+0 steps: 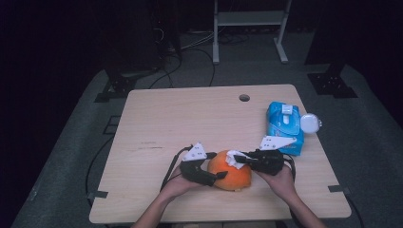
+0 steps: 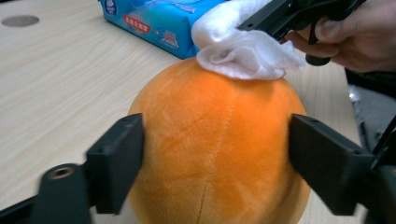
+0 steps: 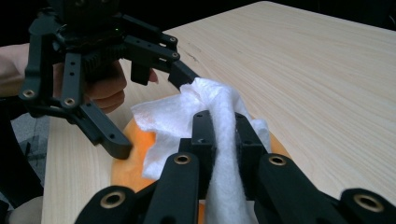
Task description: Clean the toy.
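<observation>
— Sitting near the table's (image 1: 157, 118) front edge, the orange plush ball (image 1: 231, 171) has a white wipe (image 1: 233, 157) pressed on its top. Who holds what?

— The right gripper (image 3: 225, 135) pinches the wipe tight between its jaws. The left gripper (image 2: 215, 154) brackets the ball, one jaw at each flank; whether the pads press the plush is hard to tell.

— What does its own view add?

— A seam down the plush, and the blue wipes pack (image 2: 161, 21) behind with a red label, its print too small to read. The high view shows that pack's white lid (image 1: 311, 123) flipped open.
</observation>
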`<state>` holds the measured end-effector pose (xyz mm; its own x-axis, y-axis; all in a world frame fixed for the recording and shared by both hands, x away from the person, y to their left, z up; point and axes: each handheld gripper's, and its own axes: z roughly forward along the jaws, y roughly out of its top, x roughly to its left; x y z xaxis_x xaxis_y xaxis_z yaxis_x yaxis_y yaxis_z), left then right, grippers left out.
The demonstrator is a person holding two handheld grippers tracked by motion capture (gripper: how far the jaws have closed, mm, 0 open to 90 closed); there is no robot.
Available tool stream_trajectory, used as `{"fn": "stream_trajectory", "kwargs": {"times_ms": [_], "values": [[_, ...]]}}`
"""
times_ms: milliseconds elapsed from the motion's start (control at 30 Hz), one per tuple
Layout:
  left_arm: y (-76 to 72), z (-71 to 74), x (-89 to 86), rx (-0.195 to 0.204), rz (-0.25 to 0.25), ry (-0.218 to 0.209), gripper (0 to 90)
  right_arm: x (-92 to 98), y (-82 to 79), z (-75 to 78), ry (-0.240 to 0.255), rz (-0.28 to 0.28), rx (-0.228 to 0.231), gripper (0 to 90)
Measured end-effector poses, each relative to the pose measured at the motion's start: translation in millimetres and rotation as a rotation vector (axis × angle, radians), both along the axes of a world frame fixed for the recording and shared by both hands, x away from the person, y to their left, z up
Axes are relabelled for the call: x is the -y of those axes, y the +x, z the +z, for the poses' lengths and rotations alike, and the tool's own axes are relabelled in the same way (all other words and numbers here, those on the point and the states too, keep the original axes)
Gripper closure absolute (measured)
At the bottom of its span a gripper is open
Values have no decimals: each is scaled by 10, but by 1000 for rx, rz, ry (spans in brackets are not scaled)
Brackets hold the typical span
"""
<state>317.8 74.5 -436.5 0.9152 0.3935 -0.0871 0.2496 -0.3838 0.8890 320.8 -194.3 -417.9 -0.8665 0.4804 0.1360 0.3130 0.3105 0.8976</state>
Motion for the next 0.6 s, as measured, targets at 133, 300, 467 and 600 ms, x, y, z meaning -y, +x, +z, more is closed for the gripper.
{"fn": "stream_trajectory", "kwargs": {"times_ms": [133,300,467,600], "values": [[-63,44,57,37,-8,18,262,-84,-60,46,27,28,12,814],[-48,45,27,33,-18,0,184,-98,-66,40,14,46,11,815],[59,-47,-18,-53,16,-37,62,-32,-47,26,11,39,6,814],[9,-15,25,-22,-2,-10,193,-58,-53,41,9,36,11,815]]}}
